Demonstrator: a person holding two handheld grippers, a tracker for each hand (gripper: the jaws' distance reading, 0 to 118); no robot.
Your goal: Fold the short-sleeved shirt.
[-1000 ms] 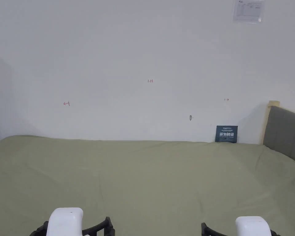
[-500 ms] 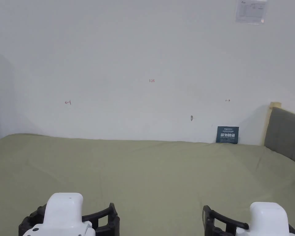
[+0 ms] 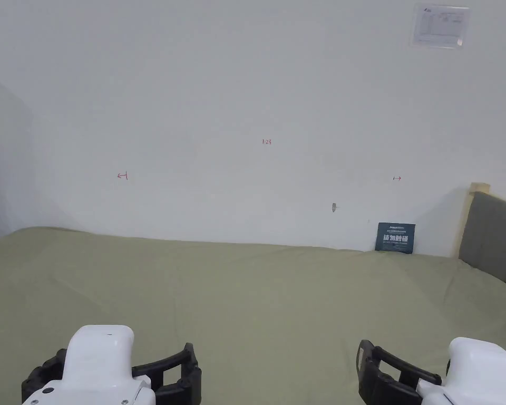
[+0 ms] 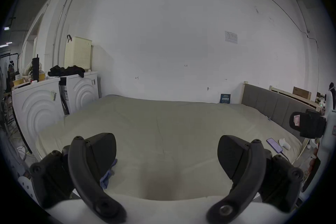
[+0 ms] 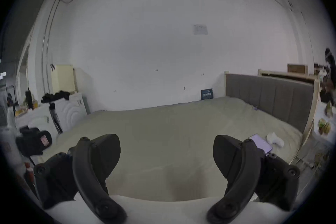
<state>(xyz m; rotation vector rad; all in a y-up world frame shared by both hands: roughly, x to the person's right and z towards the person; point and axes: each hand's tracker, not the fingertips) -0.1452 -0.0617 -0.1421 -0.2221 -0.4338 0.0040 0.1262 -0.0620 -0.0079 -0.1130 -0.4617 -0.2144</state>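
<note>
Short-sleeved shirt or not, I cannot tell, but a crumpled scrap of blue cloth (image 4: 107, 176) lies at the near left edge of the bed (image 3: 257, 295), mostly hidden behind one jaw of the left gripper (image 4: 166, 151). The bed's olive-green sheet is spread smooth, with a few faint creases. Both tools hover low over its near edge, well apart from each other. The left gripper has its jaws spread wide with nothing between them, and the right gripper (image 5: 166, 151) is the same, wide open and holding nothing. A grey padded headboard (image 3: 494, 237) stands along the right side of the bed, and near it on the sheet lie a phone (image 4: 274, 145) and, just beside it, a small white object (image 4: 285, 145). A dark card (image 3: 395, 237) leans against the white wall at the far edge of the bed. Off the left side stand two white washing machines (image 4: 80, 93), with dark clothes heaped on top and a cream laundry basket (image 4: 78, 53) behind them.
</note>
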